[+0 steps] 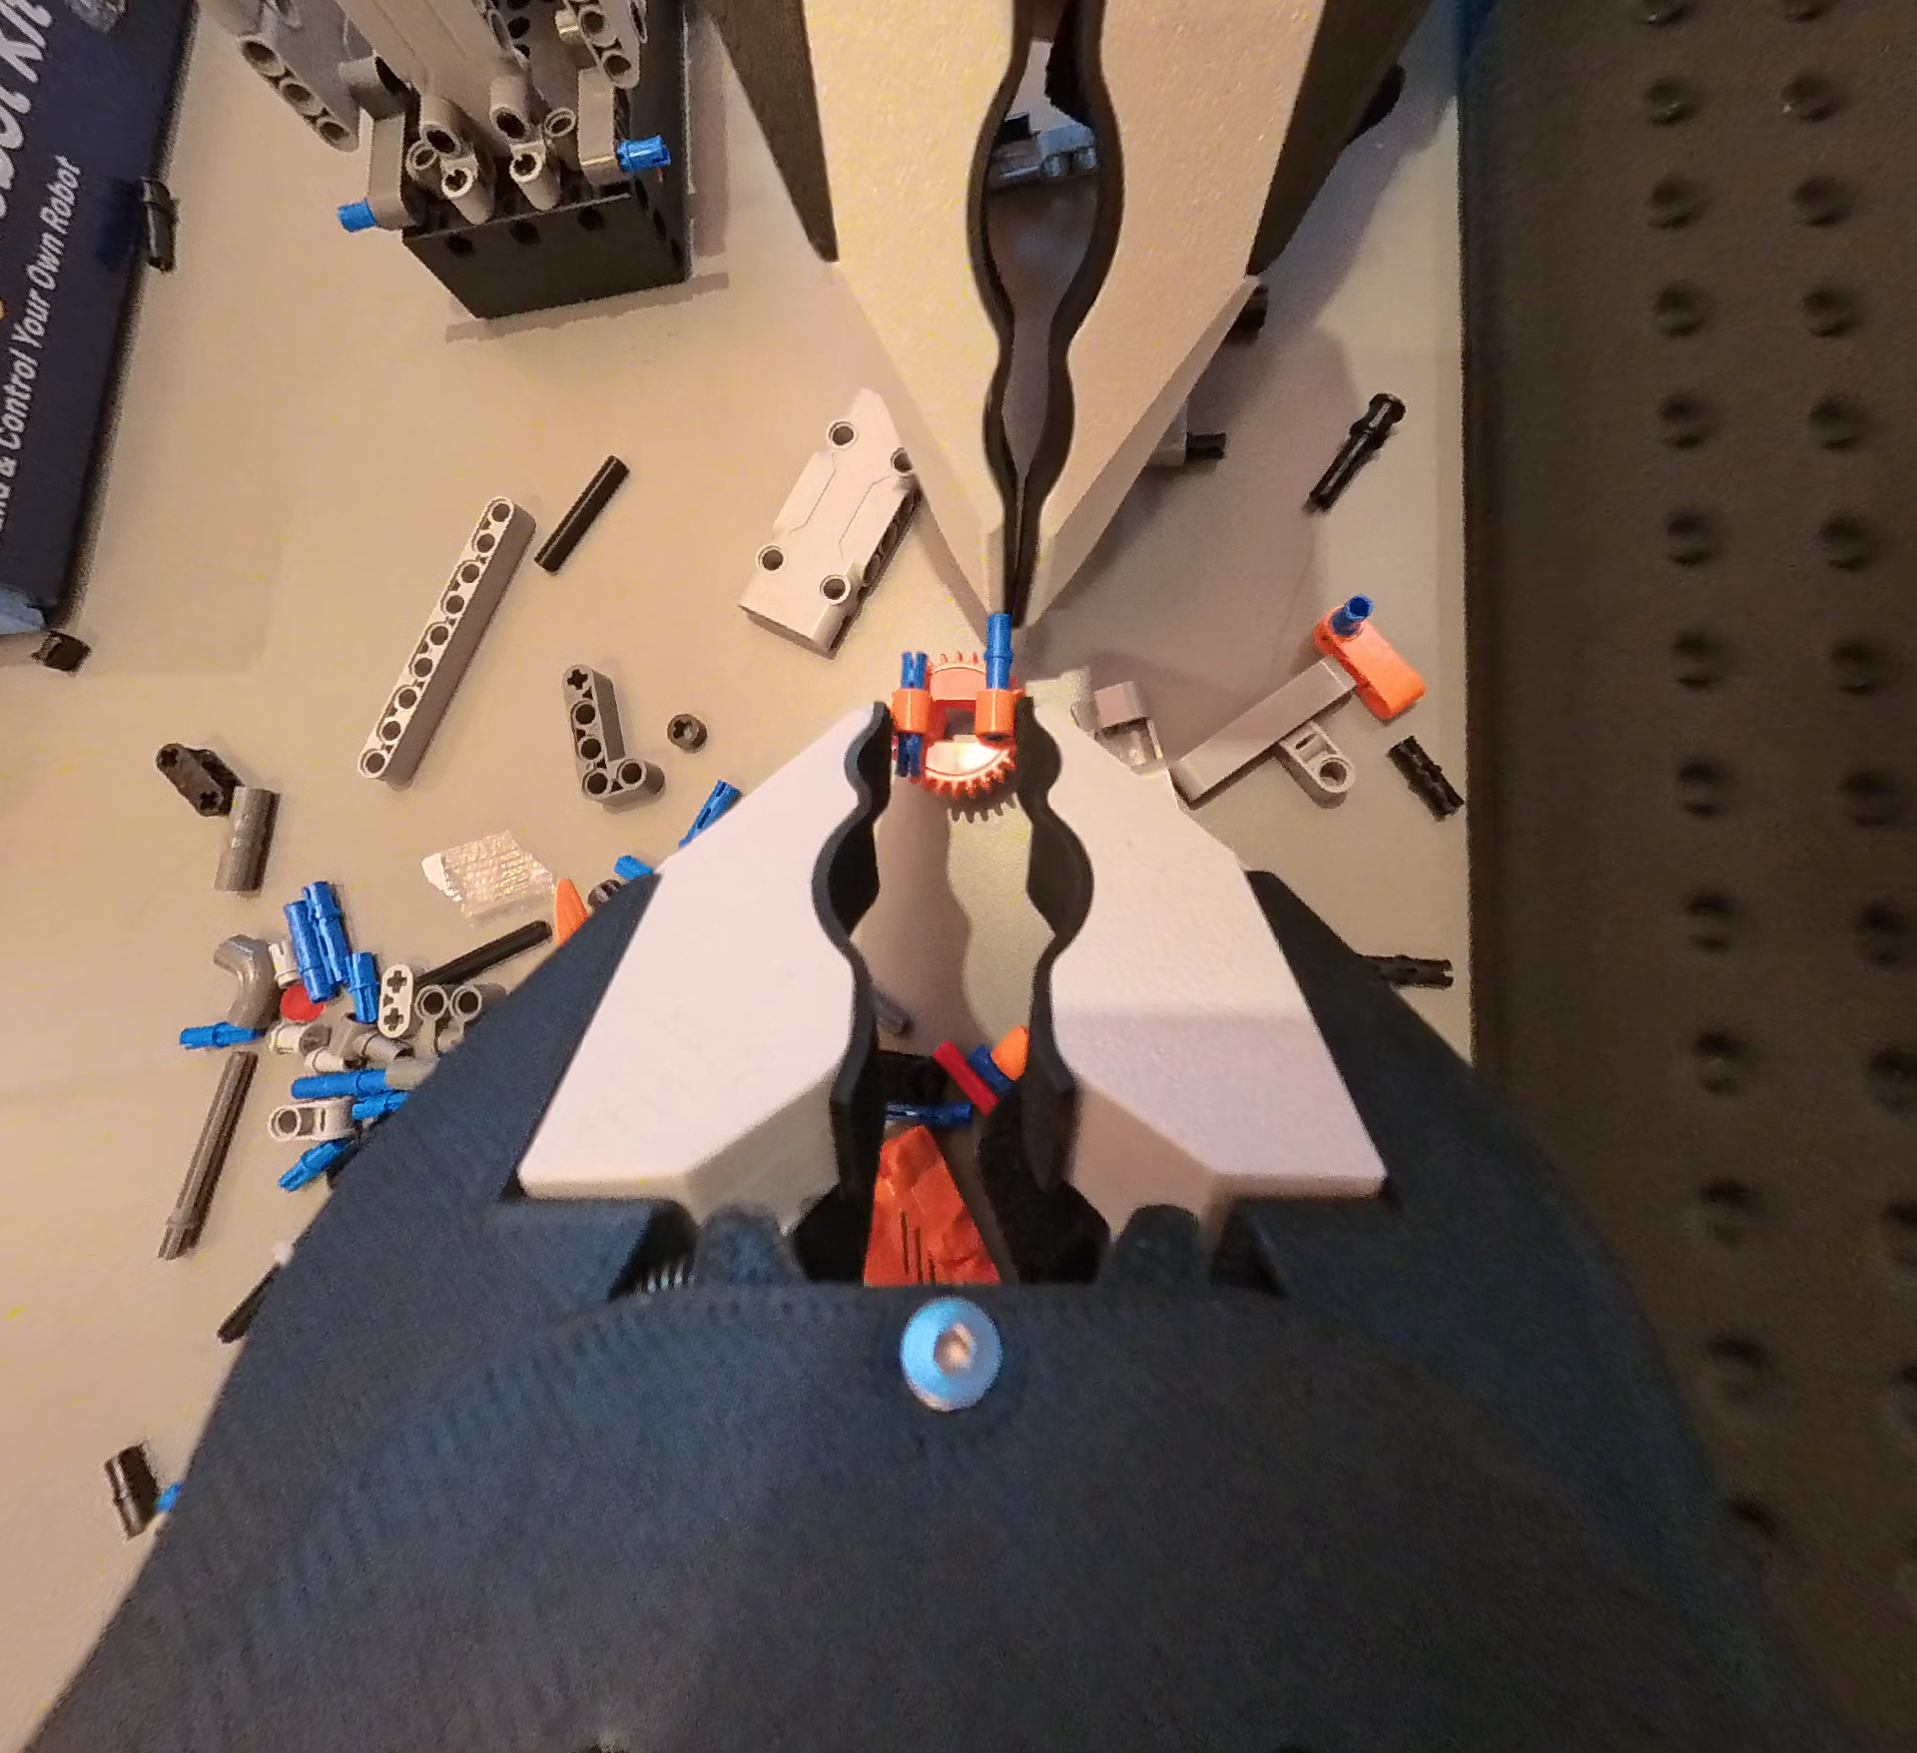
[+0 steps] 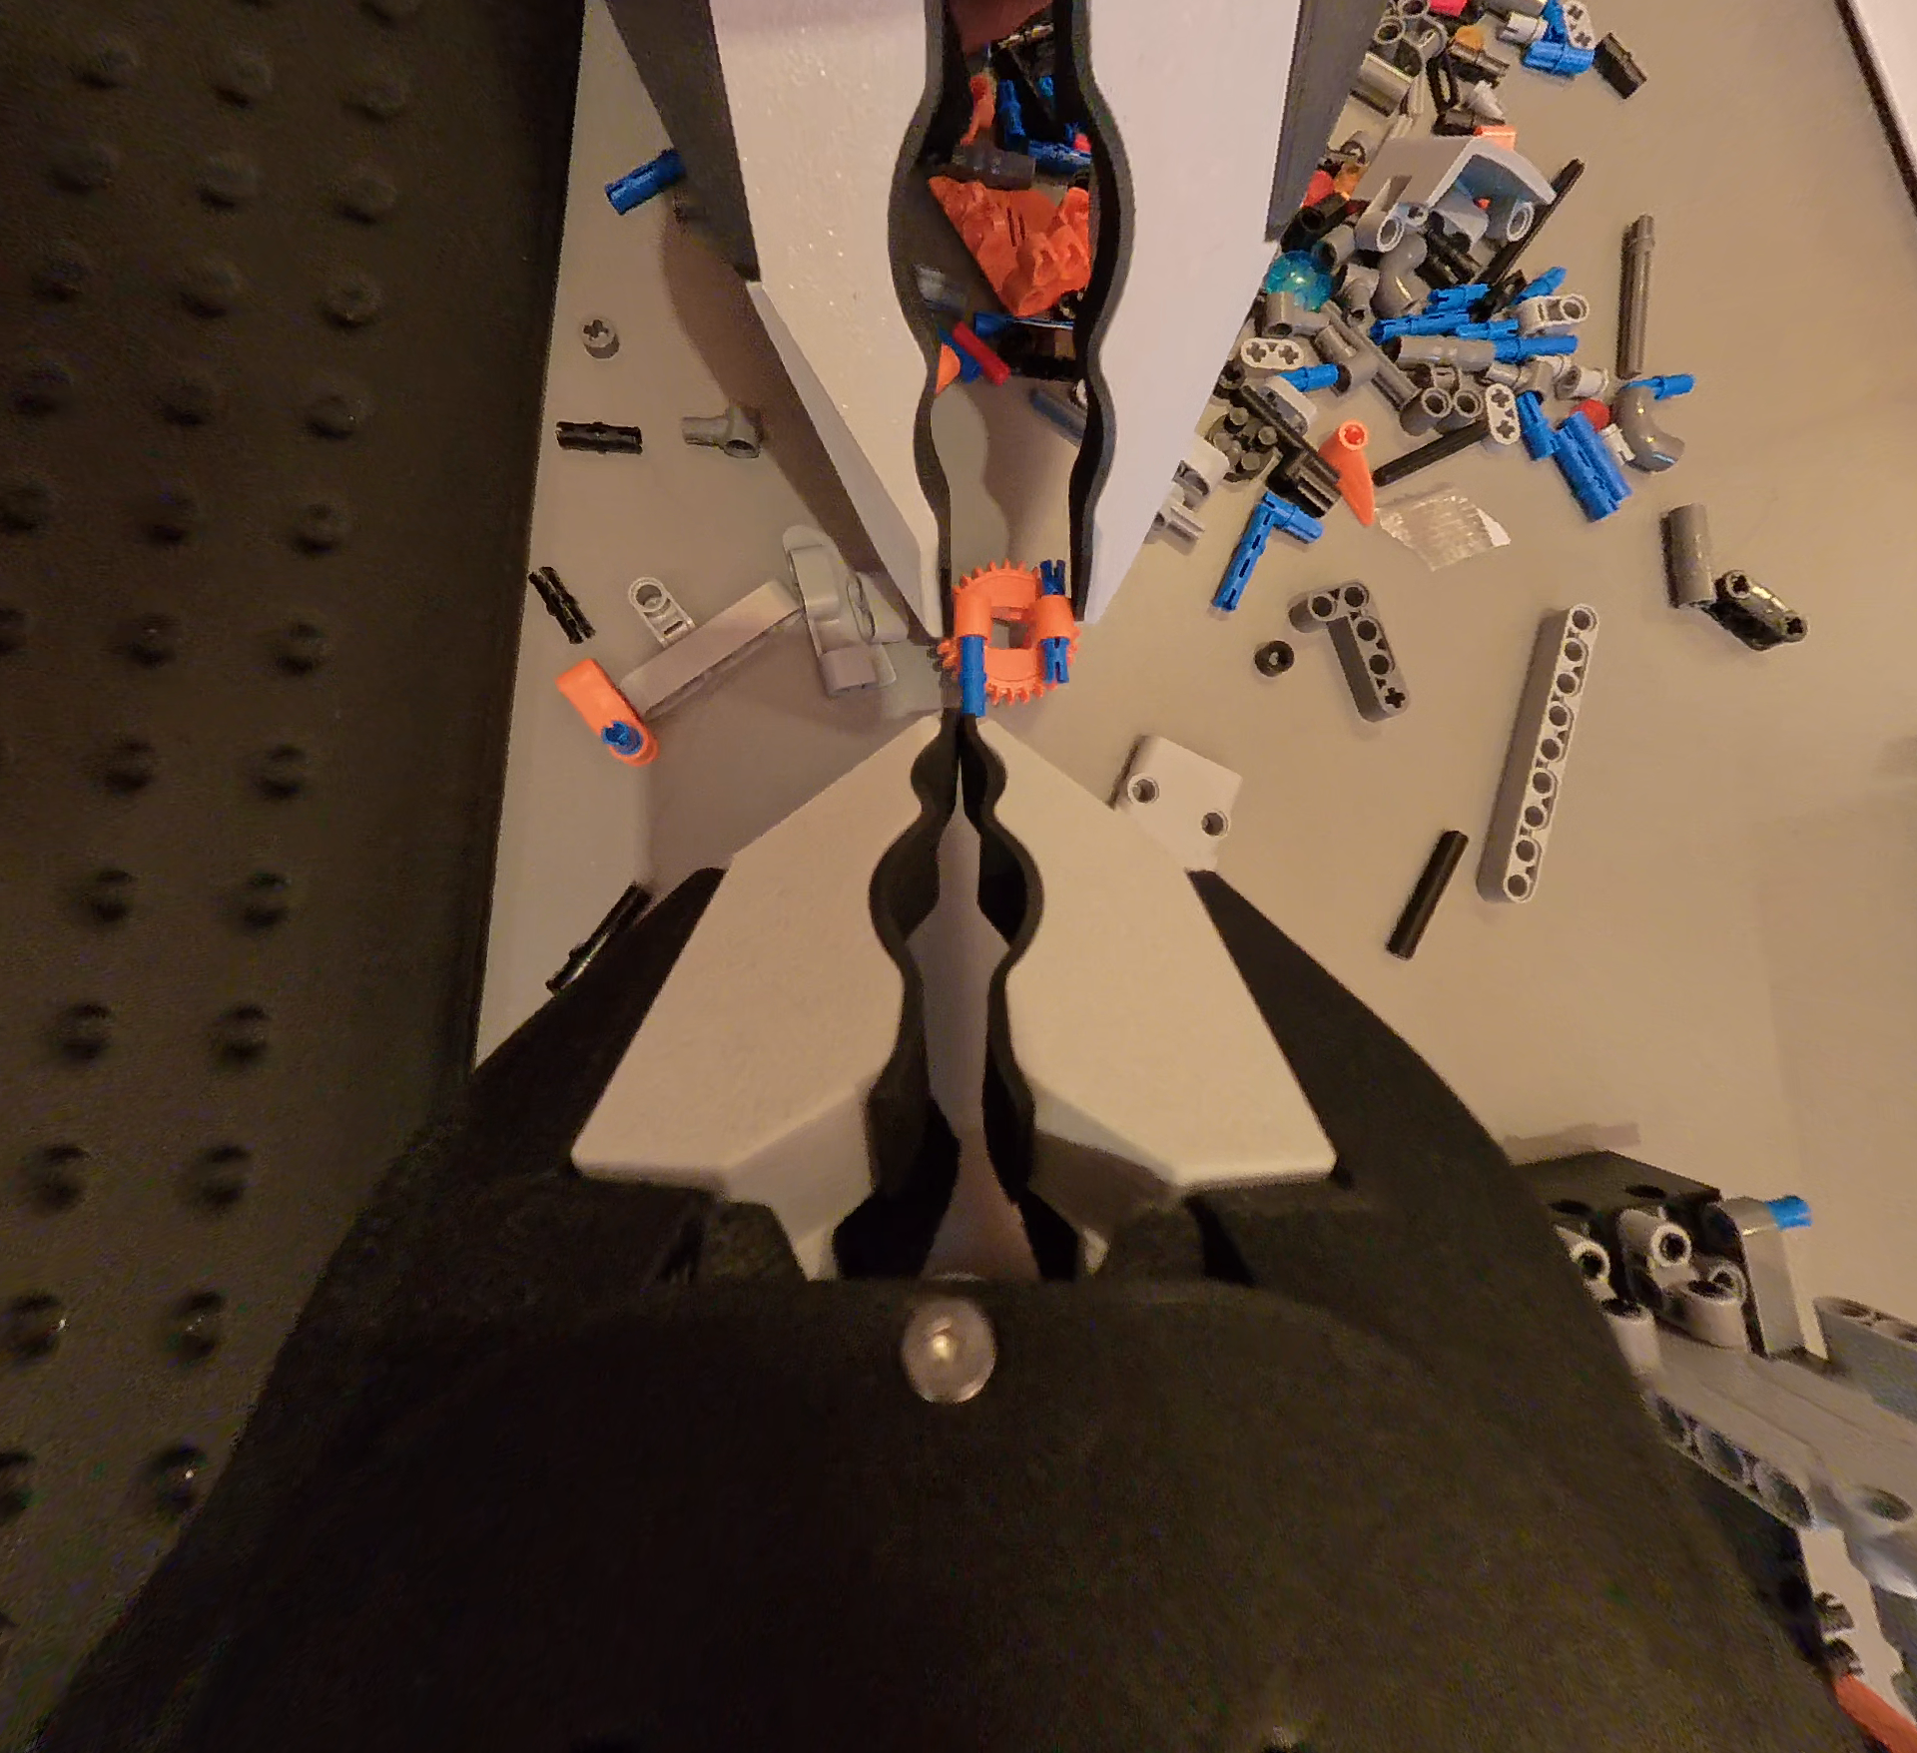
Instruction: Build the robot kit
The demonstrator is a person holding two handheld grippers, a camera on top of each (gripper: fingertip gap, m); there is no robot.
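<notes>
Pale beige desk [image 1: 311, 417] all round, strewn with small building parts, and right at the centre sits the orange gear [image 1: 954, 728] with its blue pins. Left tongs [image 1: 960, 739] are clamped on that gear, fingertips pressing its two sides, holding it above the desk. Facing them, the right tongs [image 2: 956, 728] are pinched together on a blue pin [image 2: 972, 671] that sticks out of the gear's rim toward them. So both pairs of tongs meet at the gear, tip to tip. Beside the gear lies a grey beam with an orange connector [image 1: 1369, 661], near a dark studded mat [image 1: 1712, 562] along the desk's edge. On the gear's other side, a long grey holed beam [image 1: 446, 640], and beyond it a heap of blue pins [image 1: 322, 946].
</notes>
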